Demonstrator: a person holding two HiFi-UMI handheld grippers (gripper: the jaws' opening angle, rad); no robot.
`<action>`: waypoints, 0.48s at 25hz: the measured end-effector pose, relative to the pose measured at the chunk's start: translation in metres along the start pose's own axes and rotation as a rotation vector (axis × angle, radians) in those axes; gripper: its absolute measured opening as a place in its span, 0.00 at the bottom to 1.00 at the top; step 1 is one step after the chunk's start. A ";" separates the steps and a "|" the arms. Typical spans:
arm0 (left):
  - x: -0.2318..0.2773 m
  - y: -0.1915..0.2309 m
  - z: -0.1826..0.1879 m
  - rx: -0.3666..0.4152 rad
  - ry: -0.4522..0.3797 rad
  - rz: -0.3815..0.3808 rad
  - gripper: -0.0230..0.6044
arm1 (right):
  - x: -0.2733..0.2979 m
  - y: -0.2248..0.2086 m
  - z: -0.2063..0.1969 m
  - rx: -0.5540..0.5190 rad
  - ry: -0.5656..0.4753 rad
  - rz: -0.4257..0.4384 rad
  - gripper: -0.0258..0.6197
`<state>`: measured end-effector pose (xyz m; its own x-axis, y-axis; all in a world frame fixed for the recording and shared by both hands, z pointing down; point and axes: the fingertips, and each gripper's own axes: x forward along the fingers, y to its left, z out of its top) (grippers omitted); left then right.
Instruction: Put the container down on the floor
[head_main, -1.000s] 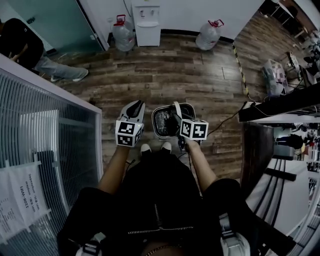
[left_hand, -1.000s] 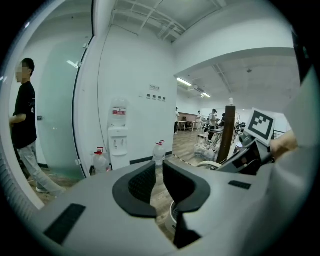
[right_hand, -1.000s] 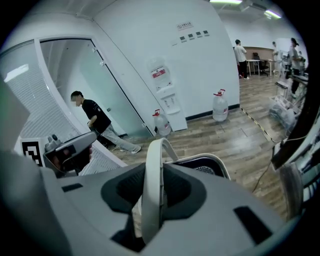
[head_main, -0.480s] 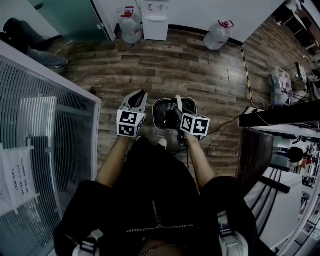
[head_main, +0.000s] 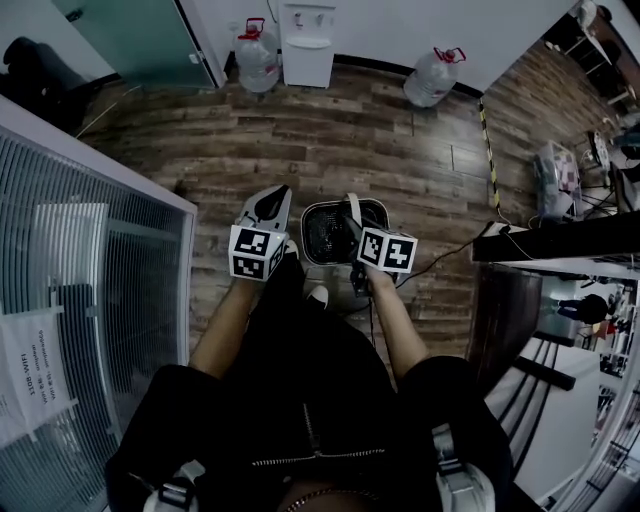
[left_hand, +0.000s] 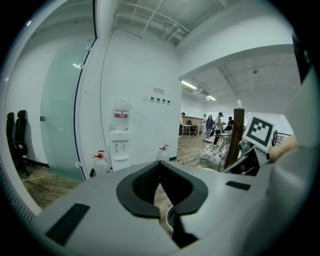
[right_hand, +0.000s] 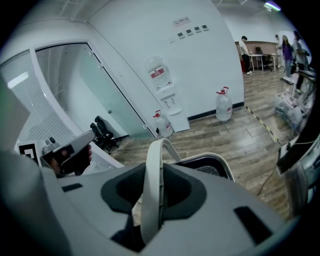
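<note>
Floor is wood plank; container hangs above it by its upright handle, dark mesh inside. Right hand-held gripper is clamped on that handle. Left hand-held gripper sits just beside the container, jaws together, empty.

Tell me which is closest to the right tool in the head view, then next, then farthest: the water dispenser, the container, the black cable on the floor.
1. The container: the right tool holds its handle, just ahead of it.
2. The black cable: on the floor to the right.
3. The water dispenser: far ahead, against the back wall.
</note>
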<state>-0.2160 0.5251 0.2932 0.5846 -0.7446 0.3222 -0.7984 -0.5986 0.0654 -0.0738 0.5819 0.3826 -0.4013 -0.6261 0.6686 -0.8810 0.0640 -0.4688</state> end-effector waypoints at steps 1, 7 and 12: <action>0.005 0.003 0.000 -0.002 0.002 0.000 0.06 | 0.003 -0.001 0.003 0.001 0.003 -0.003 0.20; 0.046 0.033 0.005 -0.011 0.021 -0.032 0.06 | 0.035 -0.004 0.029 0.018 0.018 -0.028 0.20; 0.082 0.064 0.013 -0.007 0.033 -0.065 0.06 | 0.063 -0.004 0.057 0.033 0.022 -0.057 0.20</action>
<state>-0.2169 0.4220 0.3113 0.6301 -0.6939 0.3484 -0.7600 -0.6432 0.0936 -0.0807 0.4980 0.3936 -0.3565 -0.6107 0.7071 -0.8940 0.0033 -0.4480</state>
